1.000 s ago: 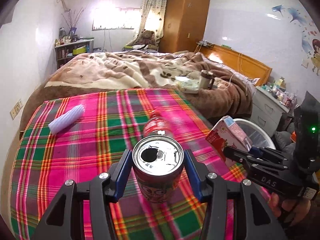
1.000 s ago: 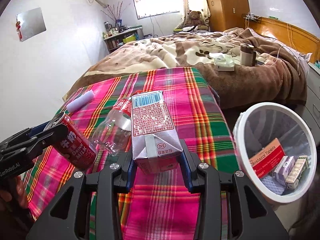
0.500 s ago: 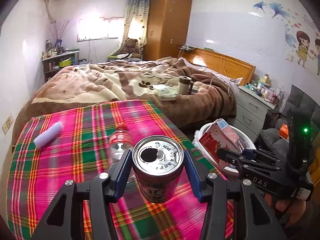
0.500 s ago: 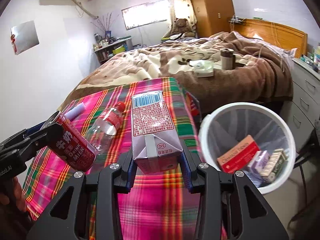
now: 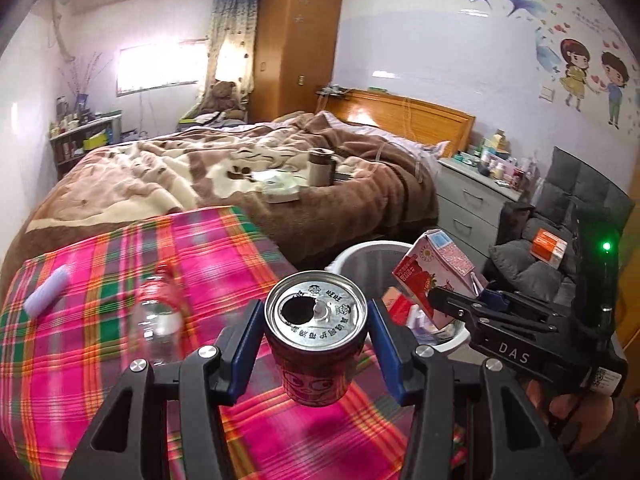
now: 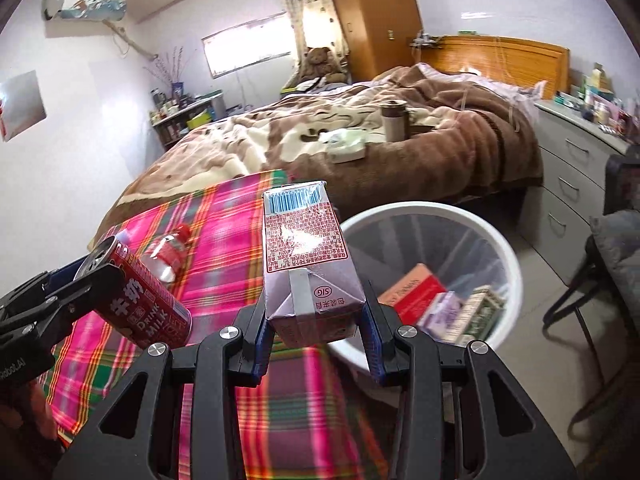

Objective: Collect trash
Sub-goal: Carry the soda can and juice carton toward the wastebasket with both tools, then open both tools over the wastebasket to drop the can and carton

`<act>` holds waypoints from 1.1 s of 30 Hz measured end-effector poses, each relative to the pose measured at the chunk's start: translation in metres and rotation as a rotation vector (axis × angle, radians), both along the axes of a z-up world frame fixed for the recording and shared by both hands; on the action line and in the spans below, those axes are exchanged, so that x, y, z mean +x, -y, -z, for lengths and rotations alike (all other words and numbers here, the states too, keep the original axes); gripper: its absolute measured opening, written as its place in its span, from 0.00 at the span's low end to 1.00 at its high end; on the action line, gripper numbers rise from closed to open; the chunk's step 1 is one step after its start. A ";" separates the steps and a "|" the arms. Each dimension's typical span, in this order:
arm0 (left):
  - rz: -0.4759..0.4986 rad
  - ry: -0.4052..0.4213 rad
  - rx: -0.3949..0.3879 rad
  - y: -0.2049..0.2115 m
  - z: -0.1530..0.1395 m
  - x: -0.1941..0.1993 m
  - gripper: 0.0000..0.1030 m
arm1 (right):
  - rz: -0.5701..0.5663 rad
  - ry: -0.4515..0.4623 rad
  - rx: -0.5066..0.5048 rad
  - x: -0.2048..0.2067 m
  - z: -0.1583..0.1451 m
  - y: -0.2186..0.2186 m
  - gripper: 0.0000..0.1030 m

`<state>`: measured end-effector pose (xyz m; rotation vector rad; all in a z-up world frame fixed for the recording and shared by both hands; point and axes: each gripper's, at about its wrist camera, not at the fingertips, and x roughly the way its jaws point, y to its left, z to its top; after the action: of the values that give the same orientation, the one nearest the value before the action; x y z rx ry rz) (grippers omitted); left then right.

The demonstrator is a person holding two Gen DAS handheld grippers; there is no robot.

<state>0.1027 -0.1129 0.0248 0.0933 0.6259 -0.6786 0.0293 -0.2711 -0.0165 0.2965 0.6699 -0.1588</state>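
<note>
My left gripper [image 5: 316, 340] is shut on a red drink can [image 5: 316, 332] with an open silver top, held above the plaid-covered table near its right edge. The can also shows in the right wrist view [image 6: 140, 292]. My right gripper [image 6: 316, 324] is shut on a pink milk carton [image 6: 308, 264], held beside the rim of the white trash bin [image 6: 508, 248]. The carton also shows in the left wrist view [image 5: 436, 276], over the bin [image 5: 348, 256]. A clear plastic bottle [image 5: 158, 316] with a red label lies on the table; it also shows in the right wrist view [image 6: 166, 256].
The bin holds several small boxes [image 6: 416, 292]. A lilac roll [image 5: 46, 294] lies at the table's left. A bed with a brown blanket [image 5: 240, 168] stands behind the table, grey drawers [image 5: 468, 200] to the right, a dark chair [image 6: 612, 264] by the bin.
Both grippers have swung right with their loads, from over the table toward the bin. The bin now fills more of both views and the carton is nearer its rim.
</note>
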 end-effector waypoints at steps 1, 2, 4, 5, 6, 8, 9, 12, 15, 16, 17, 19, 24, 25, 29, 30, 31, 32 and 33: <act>0.008 -0.001 0.000 0.006 0.001 -0.001 0.51 | 0.011 -0.002 0.002 -0.002 0.001 0.005 0.38; 0.019 0.002 0.000 0.014 0.002 -0.002 0.51 | 0.018 -0.004 0.003 -0.003 0.001 0.009 0.38; 0.034 -0.005 -0.004 0.025 0.004 -0.002 0.51 | 0.037 -0.014 0.006 -0.005 0.003 0.018 0.38; 0.048 -0.011 -0.010 0.033 0.005 -0.001 0.51 | 0.044 -0.017 0.004 -0.006 0.004 0.021 0.38; 0.056 -0.011 -0.013 0.038 0.006 -0.001 0.51 | 0.052 -0.022 0.003 -0.006 0.006 0.026 0.38; 0.073 -0.017 -0.016 0.051 0.008 0.001 0.51 | 0.064 -0.030 0.006 -0.008 0.008 0.031 0.38; 0.083 -0.019 -0.020 0.057 0.009 0.002 0.51 | 0.073 -0.037 0.009 -0.009 0.010 0.035 0.38; 0.095 -0.023 -0.024 0.074 0.012 0.006 0.51 | 0.093 -0.057 0.015 -0.010 0.017 0.045 0.38; 0.108 -0.019 -0.009 0.092 0.017 0.014 0.51 | 0.110 -0.084 0.014 -0.006 0.026 0.055 0.38; 0.107 -0.023 -0.005 0.097 0.020 0.017 0.51 | 0.113 -0.093 0.014 -0.005 0.029 0.058 0.38; 0.113 -0.031 -0.011 0.103 0.023 0.020 0.51 | 0.116 -0.105 0.013 -0.002 0.033 0.061 0.38; 0.129 -0.047 -0.013 0.112 0.029 0.024 0.51 | 0.119 -0.121 0.014 0.000 0.038 0.067 0.38; 0.132 -0.068 0.006 0.128 0.042 0.032 0.51 | 0.128 -0.155 0.013 0.002 0.048 0.078 0.38; 0.139 -0.065 0.001 0.130 0.043 0.033 0.51 | 0.128 -0.163 0.012 0.002 0.050 0.080 0.38; 0.133 -0.090 0.012 0.141 0.052 0.040 0.51 | 0.134 -0.180 0.000 0.005 0.053 0.085 0.38; 0.137 -0.099 0.015 0.142 0.055 0.041 0.51 | 0.135 -0.185 -0.002 0.005 0.054 0.086 0.38; 0.144 -0.110 0.021 0.145 0.057 0.042 0.51 | 0.133 -0.189 -0.002 0.006 0.056 0.087 0.38; 0.150 -0.116 0.023 0.147 0.060 0.042 0.51 | 0.130 -0.193 -0.002 0.006 0.057 0.087 0.38; 0.150 -0.119 0.021 0.147 0.062 0.043 0.51 | 0.125 -0.195 -0.009 0.006 0.058 0.086 0.38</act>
<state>0.1453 -0.2603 -0.0370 0.1203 0.7457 -0.8269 0.0357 -0.3573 -0.0740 0.3171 0.8444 -0.3125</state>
